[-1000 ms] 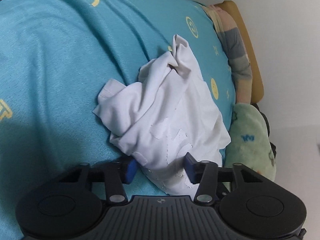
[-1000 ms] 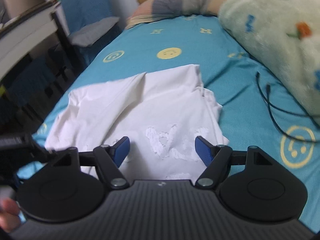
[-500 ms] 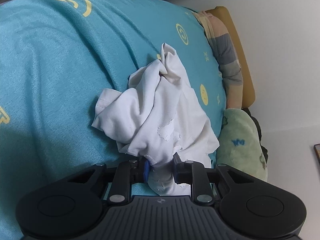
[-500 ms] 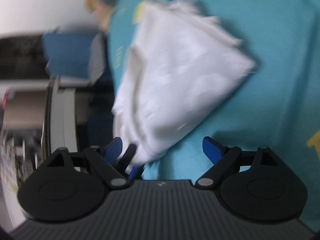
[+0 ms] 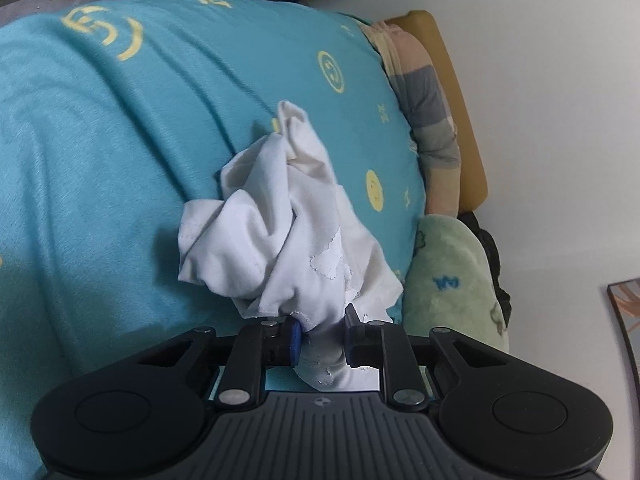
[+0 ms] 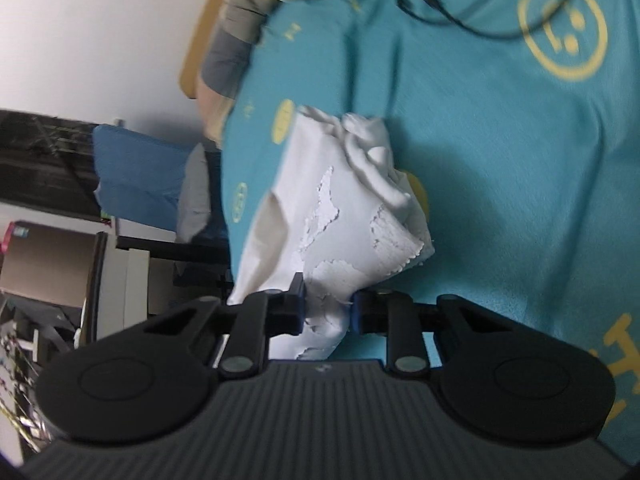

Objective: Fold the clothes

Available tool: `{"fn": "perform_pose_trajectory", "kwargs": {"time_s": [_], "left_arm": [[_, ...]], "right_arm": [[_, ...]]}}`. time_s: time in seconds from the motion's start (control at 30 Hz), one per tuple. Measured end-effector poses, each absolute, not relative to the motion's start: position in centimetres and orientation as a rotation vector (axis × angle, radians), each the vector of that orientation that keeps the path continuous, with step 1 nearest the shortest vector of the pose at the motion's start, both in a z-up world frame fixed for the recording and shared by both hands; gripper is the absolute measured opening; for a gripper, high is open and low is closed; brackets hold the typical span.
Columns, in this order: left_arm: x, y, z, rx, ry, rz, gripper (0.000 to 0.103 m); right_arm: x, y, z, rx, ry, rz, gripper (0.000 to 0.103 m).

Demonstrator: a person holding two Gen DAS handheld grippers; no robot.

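The left gripper [image 5: 322, 338] is closed on a bunched edge of the white garment [image 5: 280, 236]. Cloth fills the gap between its two blue-padded fingers [image 5: 295, 338] and a fold hangs below them toward the gripper body. The right gripper [image 6: 326, 306] is likewise clamped on the same white garment [image 6: 340, 208], with a wad of fabric pinched between both pads and a loose end trailing beneath.

From each gripper the garment extends forward as a crumpled, twisted mass. Patches of cracked white print are visible on its surface in both wrist views. The far end of the garment lies on or close above the bed; contact there cannot be determined.

The bed is covered by a teal sheet [image 5: 100, 152] printed with yellow smiley faces [image 5: 374, 196]. A striped pillow [image 5: 428, 112] lies at the head of the bed against a tan headboard [image 5: 460, 92]. A pale green plush blanket [image 5: 452, 284] lies on the bed just beside the garment. A black cable [image 6: 460, 20] rests on the sheet in the right wrist view, well apart from the garment. A blue cushion [image 6: 136, 176] and dark shelving appear beside the bed.
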State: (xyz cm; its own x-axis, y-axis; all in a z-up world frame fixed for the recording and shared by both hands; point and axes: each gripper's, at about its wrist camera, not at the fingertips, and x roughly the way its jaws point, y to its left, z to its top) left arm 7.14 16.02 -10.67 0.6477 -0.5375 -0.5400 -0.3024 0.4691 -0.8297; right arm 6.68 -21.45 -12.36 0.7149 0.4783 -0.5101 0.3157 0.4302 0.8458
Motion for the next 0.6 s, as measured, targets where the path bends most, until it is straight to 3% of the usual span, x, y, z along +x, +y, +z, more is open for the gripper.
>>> {"fn": "perform_pose_trajectory", "kwargs": {"time_s": [0.3,0.6], "left_arm": [[6.7,12.3,-2.1,-1.038,0.941,-0.333,0.021],[8.8,-1.3,2.6,-0.904,1.044,-0.518,0.021]], "right_arm": [[1.9,-26.4,-4.1,1.146,0.679,0.152,0.023],[-2.8,-37.1,1.4,1.155,0.58,0.015,0.023]]}}
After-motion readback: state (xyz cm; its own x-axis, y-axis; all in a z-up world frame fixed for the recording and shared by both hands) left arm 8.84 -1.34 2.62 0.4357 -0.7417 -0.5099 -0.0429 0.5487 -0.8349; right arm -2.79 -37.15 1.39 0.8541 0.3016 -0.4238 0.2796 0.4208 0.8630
